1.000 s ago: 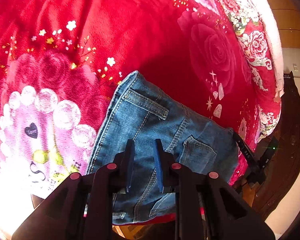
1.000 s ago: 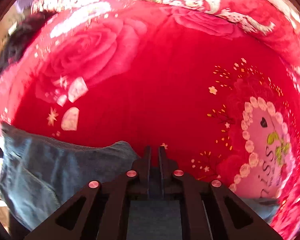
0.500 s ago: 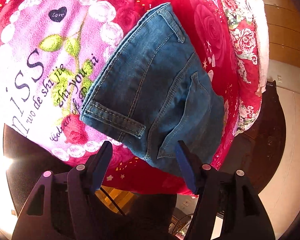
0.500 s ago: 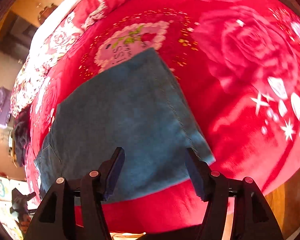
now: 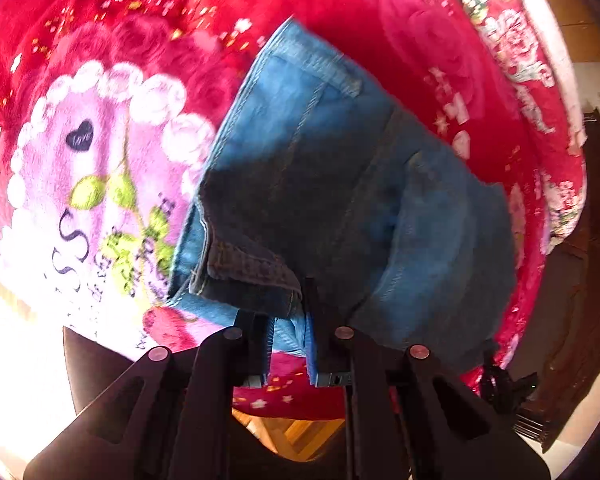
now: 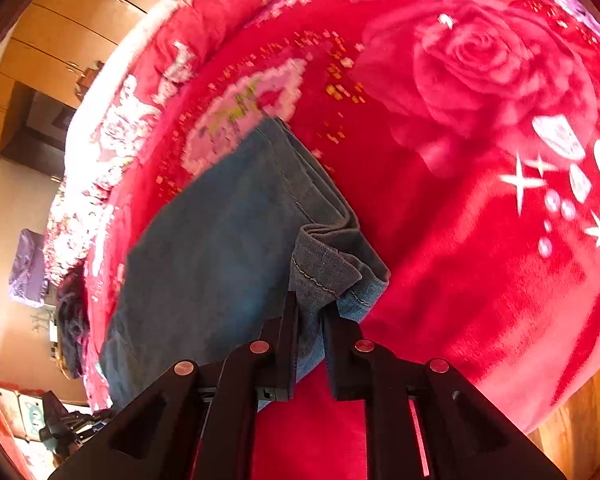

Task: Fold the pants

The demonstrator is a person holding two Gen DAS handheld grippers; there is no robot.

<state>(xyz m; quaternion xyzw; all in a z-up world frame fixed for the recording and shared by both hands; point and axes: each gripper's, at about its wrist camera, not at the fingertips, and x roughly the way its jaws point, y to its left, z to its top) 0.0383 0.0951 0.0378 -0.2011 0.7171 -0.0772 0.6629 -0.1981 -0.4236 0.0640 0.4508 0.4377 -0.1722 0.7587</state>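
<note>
- We see the pants (image 5: 340,184), blue denim, lying already doubled over on the red rose-print blanket (image 5: 260,12) that covers the bed, close to its near edge, partly over the pink heart motif (image 5: 92,168).
- Our left gripper (image 5: 290,320) has just been closing, and its jaws now pinch the waistband end, where the belt loop and the thick seam bunch into a small ridge between the pads.
- Our right gripper (image 6: 310,312) has also just been closing; it clamps the hem end, where the 2 stacked leg cuffs curl up into a rolled lip. In the right wrist view the pants (image 6: 220,240) stretch away from that grip towards the far side of the blanket (image 6: 480,80).
- We judge the denim soft but fairly heavy for cloth: it will drape and sag between 2 holds, yet the seams and hems are stiff enough to give the pads a firm bite.
- It looks neither slippery nor fragile. The layers may slide against each other, so we would hold through all layers at the corners, as now.
- We think lifting both ends together and level would keep the fold square.
</note>
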